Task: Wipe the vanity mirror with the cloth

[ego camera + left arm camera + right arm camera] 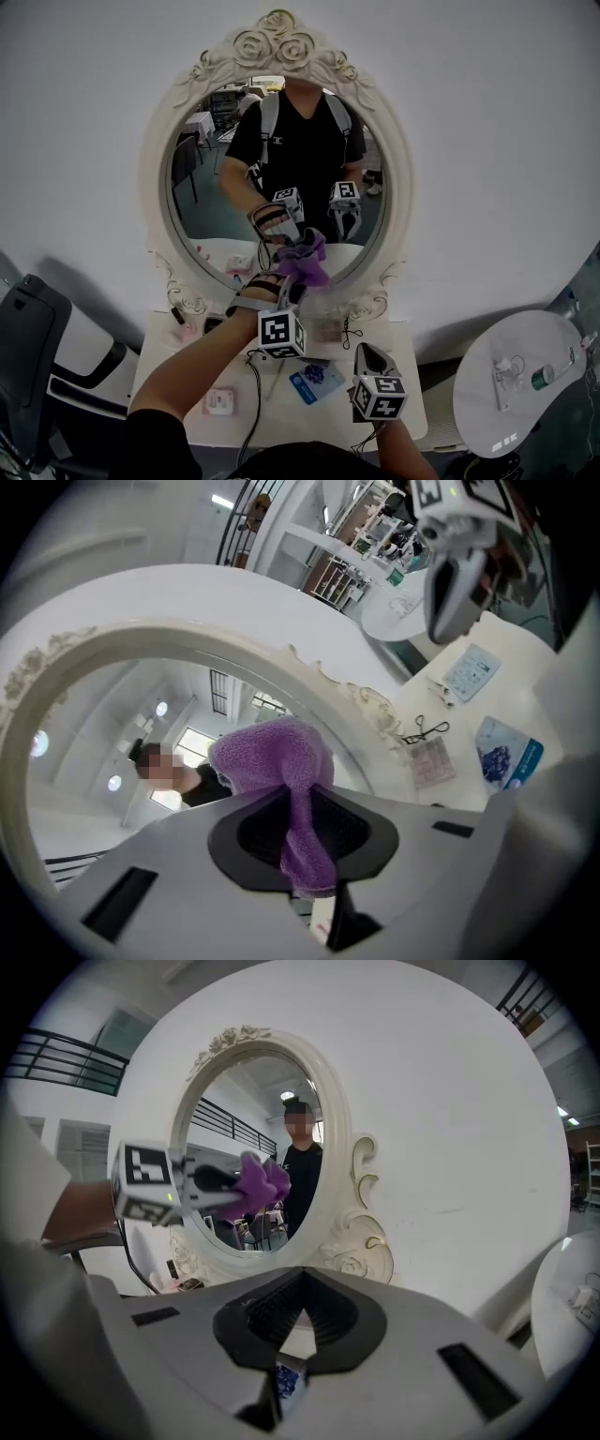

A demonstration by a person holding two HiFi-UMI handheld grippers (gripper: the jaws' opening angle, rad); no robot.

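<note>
At the far left a dark chair stands off the bench, clear of the work. The vanity mirror stands upright at the back of the bench against the wall, its oval glass facing the person, so the wiping surface is vertical and has to be pushed at from the front.

The left tongs reach up to the lower part of the glass. In the left gripper view the jaws are clamped on the purple cloth: a narrow tail is pinched between them and a bunched head sticks out past the tips. That grip looks deliberate, since it is the soft wad and not the hard jaws that meets the mirror. In the head view the cloth sits low on the glass, just above the bottom of the frame; it appears pressed to the surface, though actual contact is hard to confirm.

Below it, a blue packet lies on the bench, untouched.

The right tongs hang lower and further back, over the bench's right part. The right gripper view shows its jaws drawn together with nothing between them, probably parked so they stay out of the wiping arm's sweep.

At the far right a round white side table stands well apart.
</note>
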